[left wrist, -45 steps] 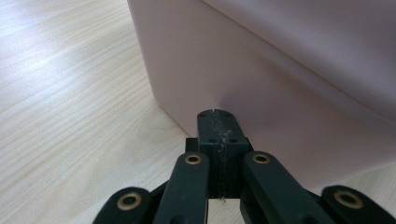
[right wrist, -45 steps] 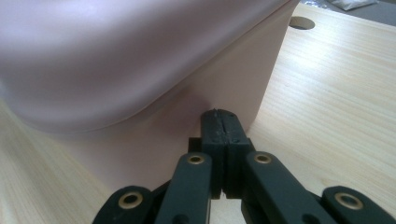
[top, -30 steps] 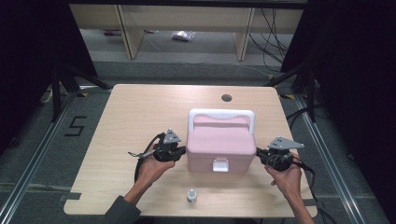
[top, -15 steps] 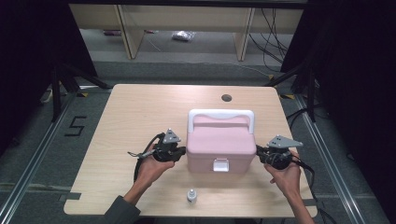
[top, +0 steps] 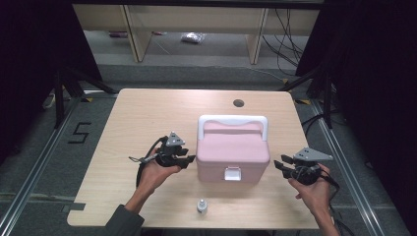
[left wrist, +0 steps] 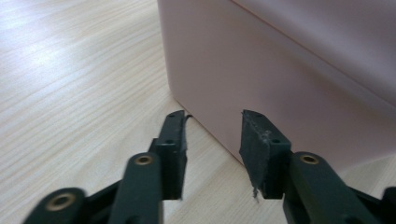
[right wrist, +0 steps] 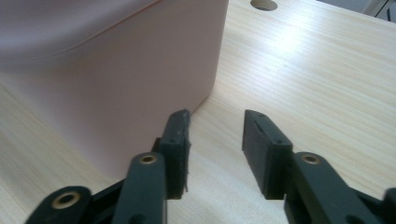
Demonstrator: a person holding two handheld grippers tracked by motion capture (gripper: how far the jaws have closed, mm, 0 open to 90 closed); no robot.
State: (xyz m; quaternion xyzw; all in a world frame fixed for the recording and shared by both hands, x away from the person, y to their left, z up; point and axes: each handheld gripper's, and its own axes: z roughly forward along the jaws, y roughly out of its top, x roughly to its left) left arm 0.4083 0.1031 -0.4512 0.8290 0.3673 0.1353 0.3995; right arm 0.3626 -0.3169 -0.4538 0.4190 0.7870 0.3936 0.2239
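My left gripper [top: 189,160] sits just beside the left wall of the pink box [top: 232,152], and its fingers [left wrist: 173,140] have just been opening; they now stand parted with nothing between them, only the box's lower corner showing past the tips. The box rests on the counter [top: 142,118] about midway between its left and right edges, a little nearer the front edge than the back, with its lid down, the white handle [top: 232,120] folded toward the back and a white latch [top: 232,173] on the front face. A small white bottle [top: 201,205] stands near the front edge, apart from the box.

I judge the box to be rigid moulded plastic, smooth and rather slick, with walls too broad for one pair of fingers to span. It is probably light if empty, though what it holds I cannot tell. For a lift I would go for the handle bar; for a slide or turn, pressing on both side walls low down looks safest, since the glossy surface could slip.

My right gripper [top: 280,167] hangs near the right wall, not touching, and its fingers [right wrist: 177,140] have likewise just been opening and are released, holding nothing.
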